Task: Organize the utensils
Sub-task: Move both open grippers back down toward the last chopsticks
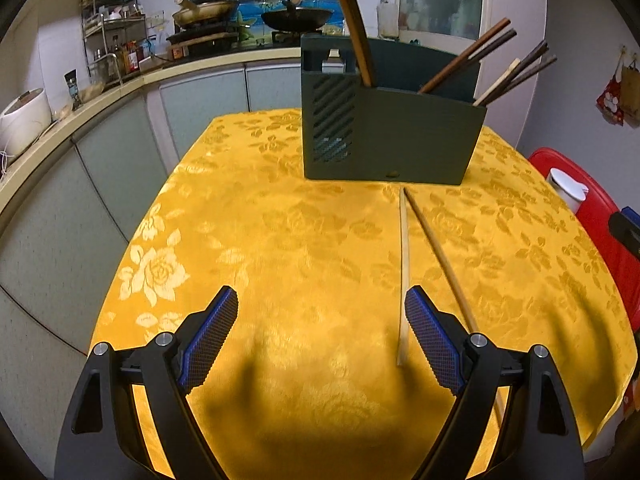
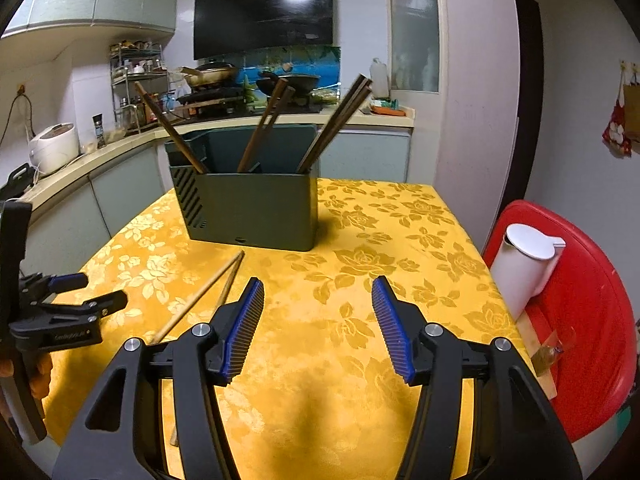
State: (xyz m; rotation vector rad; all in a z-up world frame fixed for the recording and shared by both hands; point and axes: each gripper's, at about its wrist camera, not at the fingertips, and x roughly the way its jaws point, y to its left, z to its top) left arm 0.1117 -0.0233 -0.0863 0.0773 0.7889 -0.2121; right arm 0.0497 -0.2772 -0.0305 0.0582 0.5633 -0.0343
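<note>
Two loose chopsticks lie side by side on the yellow flowered tablecloth [image 1: 280, 220], a pale one [image 1: 405, 272] and a tan one [image 1: 444, 264]. My left gripper [image 1: 322, 296] hangs low over the cloth, open and empty, and its right finger [image 1: 430, 340] overlaps the pair. The dark green utensil holder [image 1: 400, 136] stands behind them with several chopsticks [image 1: 500, 68] and a wooden handle [image 1: 352, 20] in it. In the right wrist view my right gripper [image 2: 319, 284] is open and empty in front of the holder [image 2: 256, 208]. The loose chopsticks [image 2: 200, 296] lie to its left, near the left gripper [image 2: 106, 288].
A red plastic seat [image 2: 592, 320] holding a white jug [image 2: 524, 264] stands off the table's right edge. A kitchen counter [image 2: 120, 144] with a rice cooker [image 2: 56, 152], a spice rack and pans on the stove runs behind and to the left.
</note>
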